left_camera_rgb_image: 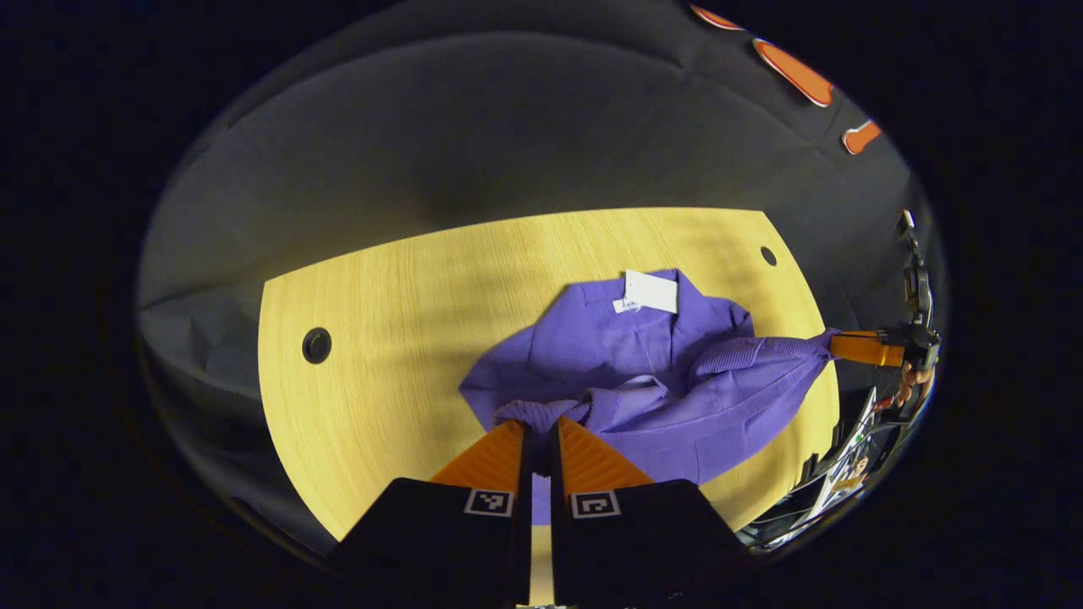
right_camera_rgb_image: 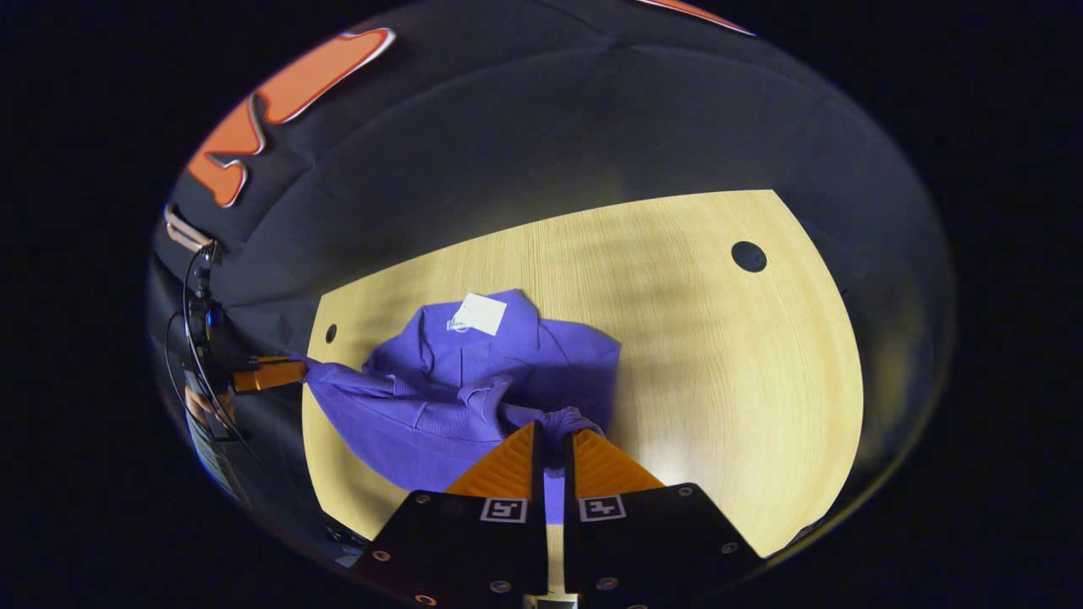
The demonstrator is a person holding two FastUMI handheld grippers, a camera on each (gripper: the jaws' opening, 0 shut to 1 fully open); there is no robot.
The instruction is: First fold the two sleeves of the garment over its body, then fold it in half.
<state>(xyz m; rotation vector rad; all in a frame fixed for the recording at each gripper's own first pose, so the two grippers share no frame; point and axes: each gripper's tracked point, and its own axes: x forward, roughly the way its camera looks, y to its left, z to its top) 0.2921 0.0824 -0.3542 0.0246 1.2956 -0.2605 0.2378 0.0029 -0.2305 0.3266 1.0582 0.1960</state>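
Left claw (left_camera_rgb_image: 539,423) pinching purple garment (left_camera_rgb_image: 626,355) — right claw (right_camera_rgb_image: 552,430) likewise, on table (left_camera_rgb_image: 381,338).

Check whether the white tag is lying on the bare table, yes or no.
No. The white tag lies on the purple garment, not on the wooden table.

Your garment (left_camera_rgb_image: 643,372) is ribbed purple knit cloth, matt, w/ smooth white paper tag (left_camera_rgb_image: 651,291), your table (left_camera_rgb_image: 398,338) pale wood-grain, smooth, slight sheen
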